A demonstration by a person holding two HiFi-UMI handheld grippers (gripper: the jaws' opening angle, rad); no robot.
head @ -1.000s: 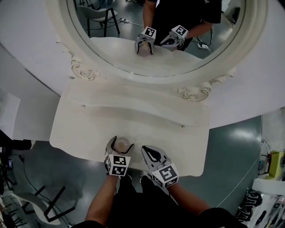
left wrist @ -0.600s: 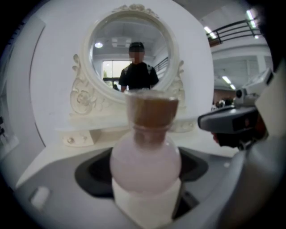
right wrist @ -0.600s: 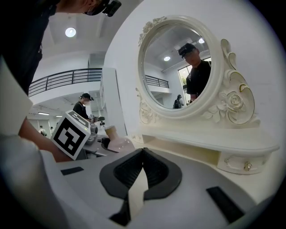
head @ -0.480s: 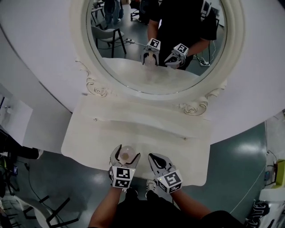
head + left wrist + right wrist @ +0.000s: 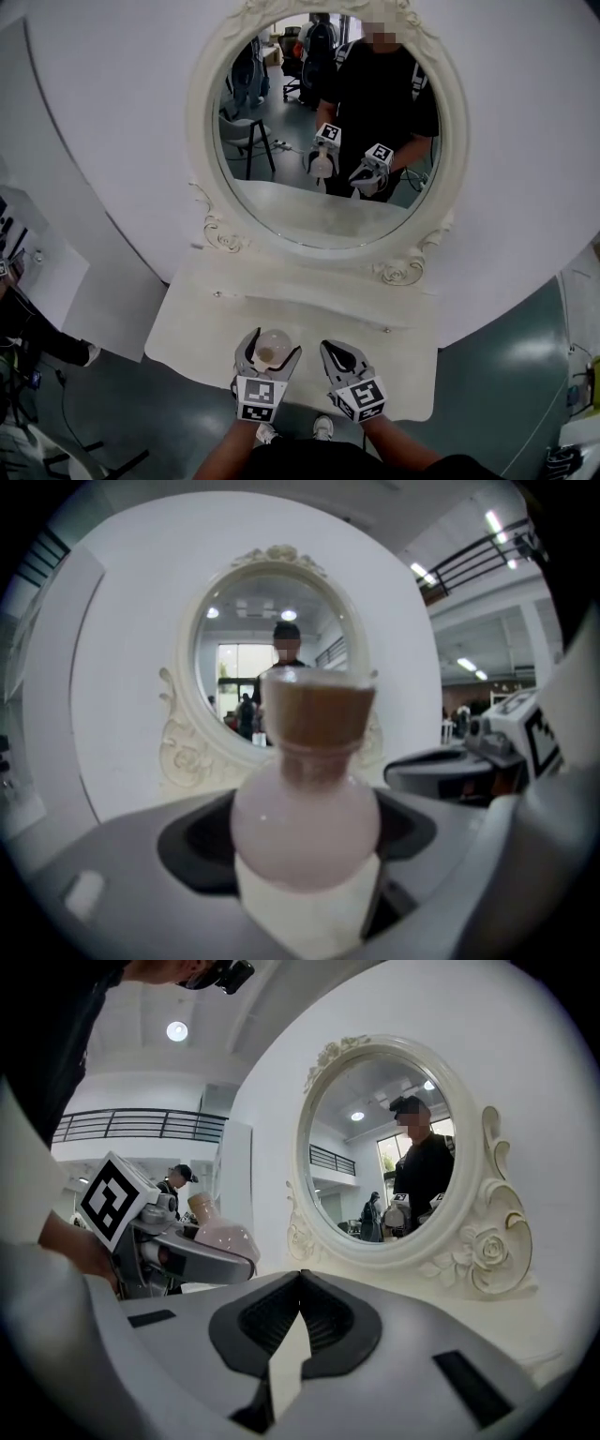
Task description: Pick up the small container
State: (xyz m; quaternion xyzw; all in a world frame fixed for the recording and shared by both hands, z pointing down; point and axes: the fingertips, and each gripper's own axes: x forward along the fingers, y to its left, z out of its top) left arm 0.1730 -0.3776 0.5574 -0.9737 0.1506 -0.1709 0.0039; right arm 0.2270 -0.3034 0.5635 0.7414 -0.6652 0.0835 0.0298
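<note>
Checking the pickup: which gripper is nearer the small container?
Left. The left gripper is shut on the small container; the right gripper, jaws together and empty, is apart to its right.

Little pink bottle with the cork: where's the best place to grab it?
Grip the bottle round its fat belly, level from the side, as the left gripper does. The belly fills the curved jaws; the cork on top might pull out.

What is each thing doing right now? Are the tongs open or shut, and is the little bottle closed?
Left tongs: shut on the bottle.
Right tongs: shut, nothing in them.
Bottle: upright, gripped around its round belly.
Cork: plugged into the bottle's neck.
Mirror: standing upright behind the table.
</note>
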